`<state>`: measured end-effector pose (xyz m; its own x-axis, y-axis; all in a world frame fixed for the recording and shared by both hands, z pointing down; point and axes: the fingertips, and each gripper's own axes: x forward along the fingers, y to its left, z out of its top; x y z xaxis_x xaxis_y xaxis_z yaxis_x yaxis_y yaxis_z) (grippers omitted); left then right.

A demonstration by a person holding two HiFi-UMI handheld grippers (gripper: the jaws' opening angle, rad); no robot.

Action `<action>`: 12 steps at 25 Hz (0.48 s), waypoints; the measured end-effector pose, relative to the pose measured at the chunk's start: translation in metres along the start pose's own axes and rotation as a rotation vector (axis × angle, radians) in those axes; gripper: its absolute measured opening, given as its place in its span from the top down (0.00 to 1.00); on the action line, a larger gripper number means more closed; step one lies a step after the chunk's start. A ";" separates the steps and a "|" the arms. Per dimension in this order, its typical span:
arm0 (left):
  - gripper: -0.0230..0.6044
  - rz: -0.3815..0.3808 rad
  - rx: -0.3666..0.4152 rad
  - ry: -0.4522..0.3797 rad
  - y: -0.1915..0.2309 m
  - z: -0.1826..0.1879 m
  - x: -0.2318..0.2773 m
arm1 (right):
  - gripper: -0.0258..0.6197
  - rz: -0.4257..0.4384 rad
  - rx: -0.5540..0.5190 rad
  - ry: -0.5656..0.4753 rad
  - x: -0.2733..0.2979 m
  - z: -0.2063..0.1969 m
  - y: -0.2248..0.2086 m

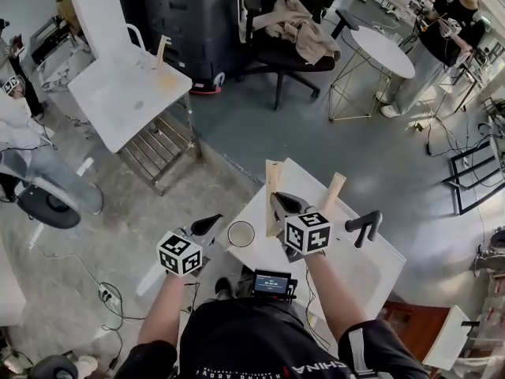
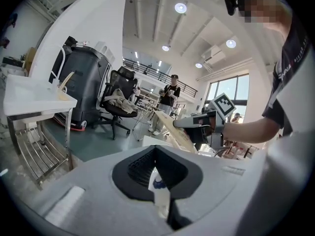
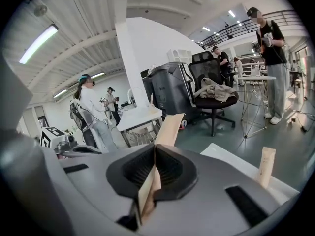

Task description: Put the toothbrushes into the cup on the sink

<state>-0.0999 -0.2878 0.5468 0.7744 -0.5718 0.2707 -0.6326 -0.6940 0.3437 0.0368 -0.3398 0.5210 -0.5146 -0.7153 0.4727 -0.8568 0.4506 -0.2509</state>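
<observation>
Concrete flooring, part bare grey and part painted blue-grey, fills the head view of a wide workshop. A white sink top (image 1: pixel 347 271) with a smooth, flat rectangular slab stands just in front of the person. It carries one black faucet (image 1: pixel 364 226) and one round cup (image 1: pixel 241 234) near its left corner. A second white sink unit (image 1: pixel 118 101) on a metal rack stands well apart at upper left. Three long tan paper toothbrush sleeves show: one upright on that far unit (image 1: pixel 162 51), one upright on the near top (image 1: pixel 334 189), and one (image 1: pixel 273 178) clamped in the right gripper (image 1: pixel 278 204) above the slab, beside the cup. The left gripper (image 1: pixel 209 224) hangs left of the cup.

In the left gripper view the ribbed black jaws of the left gripper (image 2: pixel 156 178) are pressed together on a thin white strip (image 2: pixel 160 198) with a blue mark; what it is cannot be made out.

In the right gripper view the right gripper (image 3: pixel 155 173) is closed tight on the flat, creased sleeve (image 3: pixel 169 129), which sticks out past the jaws.
</observation>
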 end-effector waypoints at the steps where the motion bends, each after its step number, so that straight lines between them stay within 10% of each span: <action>1: 0.95 0.000 -0.003 0.003 -0.003 -0.004 -0.003 | 0.93 0.005 0.000 -0.004 -0.002 -0.003 0.005; 12: 0.95 0.022 -0.015 0.011 -0.019 -0.018 -0.028 | 0.93 0.092 -0.042 -0.059 0.000 -0.001 0.047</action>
<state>-0.1095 -0.2506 0.5486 0.7607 -0.5818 0.2879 -0.6491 -0.6747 0.3514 -0.0033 -0.3175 0.5103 -0.5934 -0.6993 0.3984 -0.8041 0.5373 -0.2545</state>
